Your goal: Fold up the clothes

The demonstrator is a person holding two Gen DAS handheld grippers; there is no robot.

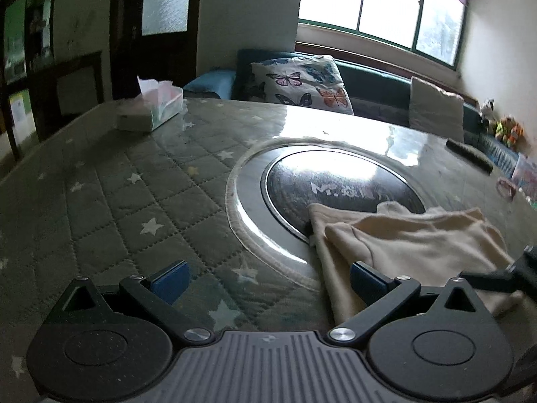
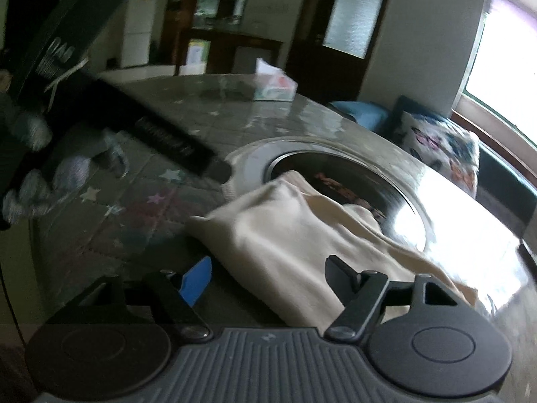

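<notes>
A cream garment (image 1: 412, 245) lies crumpled on the table, partly over the round dark inset (image 1: 335, 181). My left gripper (image 1: 268, 280) is open. Its left blue pad is over the star-quilted table cover (image 1: 134, 201), and its right finger is over the garment's left edge. In the right wrist view, the cream garment (image 2: 278, 235) lies under and between the fingers of my right gripper (image 2: 268, 278), which is open with a wide gap. The pads are not pressing the cloth. The black body of the left tool (image 2: 161, 141) and a gloved hand (image 2: 30, 184) are at the upper left.
A tissue box (image 1: 151, 110) stands at the table's far left corner. A dark, bar-shaped object (image 1: 470, 156) lies near the far right edge. Behind the table is a sofa with a butterfly cushion (image 1: 298, 82) and a window.
</notes>
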